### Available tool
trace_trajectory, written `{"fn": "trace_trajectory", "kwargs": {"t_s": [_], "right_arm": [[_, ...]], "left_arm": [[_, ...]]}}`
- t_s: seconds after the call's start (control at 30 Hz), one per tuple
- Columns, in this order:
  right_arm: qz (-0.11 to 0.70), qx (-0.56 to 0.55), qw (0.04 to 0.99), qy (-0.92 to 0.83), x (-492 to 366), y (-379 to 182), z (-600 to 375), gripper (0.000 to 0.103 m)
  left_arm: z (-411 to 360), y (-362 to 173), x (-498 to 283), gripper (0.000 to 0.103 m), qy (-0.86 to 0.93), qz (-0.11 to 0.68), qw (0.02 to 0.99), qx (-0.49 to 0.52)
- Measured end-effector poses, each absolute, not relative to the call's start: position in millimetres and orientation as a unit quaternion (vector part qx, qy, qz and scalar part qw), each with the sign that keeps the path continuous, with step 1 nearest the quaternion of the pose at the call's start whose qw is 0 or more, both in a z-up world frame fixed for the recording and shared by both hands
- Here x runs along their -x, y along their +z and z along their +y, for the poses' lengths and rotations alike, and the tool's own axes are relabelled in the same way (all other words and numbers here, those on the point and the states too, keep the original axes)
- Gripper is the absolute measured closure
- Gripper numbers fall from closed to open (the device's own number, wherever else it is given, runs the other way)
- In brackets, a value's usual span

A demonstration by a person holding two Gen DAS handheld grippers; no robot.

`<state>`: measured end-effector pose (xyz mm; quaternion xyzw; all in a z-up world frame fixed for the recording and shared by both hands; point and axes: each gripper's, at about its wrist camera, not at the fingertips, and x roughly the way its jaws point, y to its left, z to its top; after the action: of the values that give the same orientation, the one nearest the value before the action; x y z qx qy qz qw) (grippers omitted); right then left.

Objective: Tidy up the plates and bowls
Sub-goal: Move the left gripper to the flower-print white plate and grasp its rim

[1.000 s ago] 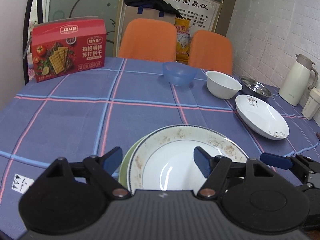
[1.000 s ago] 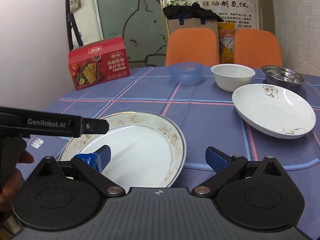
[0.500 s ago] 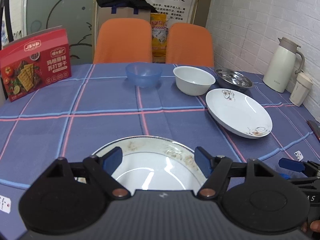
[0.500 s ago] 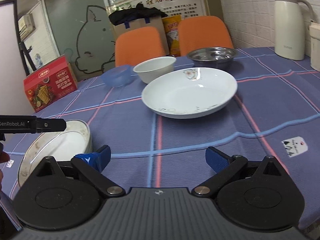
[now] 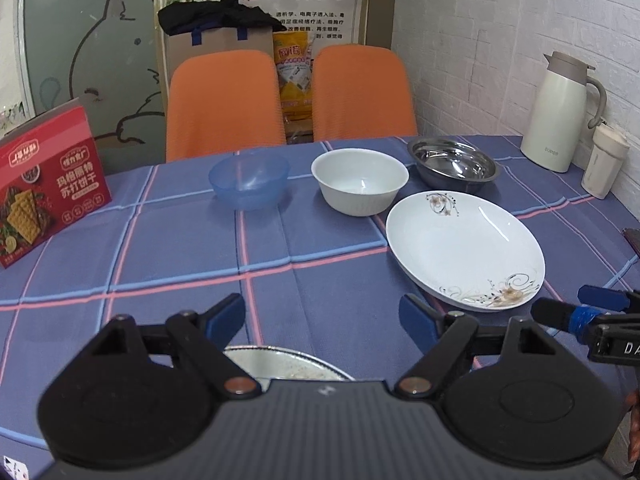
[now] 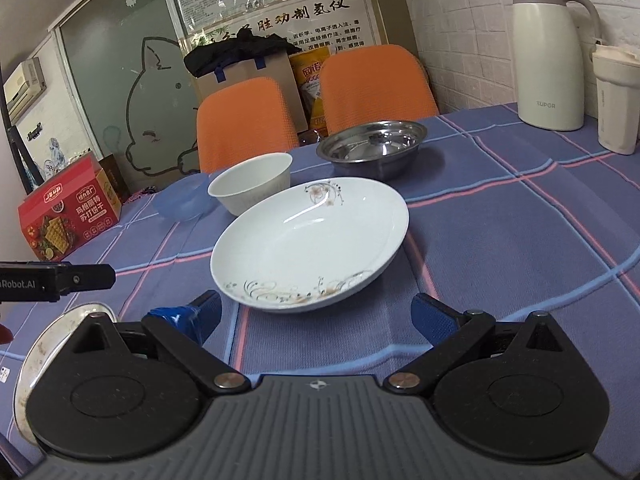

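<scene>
A white floral deep plate (image 6: pixel 310 242) (image 5: pixel 464 246) lies on the blue checked tablecloth just ahead of my right gripper (image 6: pixel 316 316), which is open and empty. Behind it stand a white bowl (image 6: pixel 251 182) (image 5: pixel 359 180), a blue plastic bowl (image 5: pixel 248 178) (image 6: pixel 182 200) and a steel bowl (image 5: pixel 454 162) (image 6: pixel 374 146). My left gripper (image 5: pixel 324 316) is open and empty above a brown-rimmed plate (image 5: pixel 280 366) (image 6: pixel 44 344), mostly hidden under it. The right gripper's fingertips (image 5: pixel 558 312) show at the left view's right edge.
A red cracker box (image 5: pixel 44 184) stands at the table's left. A cream thermos jug (image 5: pixel 562 112) (image 6: pixel 550 52) and a lidded cup (image 5: pixel 604 162) (image 6: pixel 616 100) stand by the brick wall at the right. Two orange chairs (image 5: pixel 224 100) sit behind the table.
Both grippers swung right and forward. The brown-rimmed plate slid nearly out of the left view; the floral plate now fills the right view's centre, close to its fingers.
</scene>
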<state>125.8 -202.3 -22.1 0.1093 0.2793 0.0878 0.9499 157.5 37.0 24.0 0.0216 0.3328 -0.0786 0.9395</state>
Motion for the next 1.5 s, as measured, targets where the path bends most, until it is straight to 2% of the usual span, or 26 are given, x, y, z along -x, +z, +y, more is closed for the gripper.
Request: {"fn": "trace_trajectory", "kwargs": {"t_s": [0.4,0.9,1.13,1.37,1.43,1.47,1.5], "right_arm": [[0.295,-0.092,0.949,0.064,-202.1,-28.0,-235.1,0.014],[0.336,-0.057,0.934,0.105,-231.3,-39.9,-215.9,0.014],[0.338,0.004,0.936,0.101,-231.3,-45.7,-201.8,0.013],[0.326,0.001,0.940,0.097,-228.8,-48.3,-200.0,0.012],[0.329,0.005,0.938,0.111,-228.1,-47.8,-193.0,0.012],[0.329,0.008,0.938,0.110,-227.7,-47.8,-188.4,0.012],[0.330,0.002,0.938,0.102,-227.8,-47.8,-185.6,0.011]], "left_arm": [[-1.5,18.5,-222.0,0.021,-0.081,0.373,0.923,-0.056],[-34.2,-26.8,-297.6,0.021,-0.124,0.456,0.882,0.010],[-45.7,-31.6,-298.5,0.021,-0.125,0.442,0.888,-0.007],[-48.6,-32.8,-297.1,0.021,-0.115,0.435,0.893,-0.002],[-52.7,-32.8,-295.8,0.022,-0.117,0.434,0.893,-0.003],[-55.8,-32.5,-294.3,0.026,-0.124,0.433,0.893,-0.004],[-59.2,-31.7,-292.4,0.035,-0.136,0.433,0.891,-0.004]]}}
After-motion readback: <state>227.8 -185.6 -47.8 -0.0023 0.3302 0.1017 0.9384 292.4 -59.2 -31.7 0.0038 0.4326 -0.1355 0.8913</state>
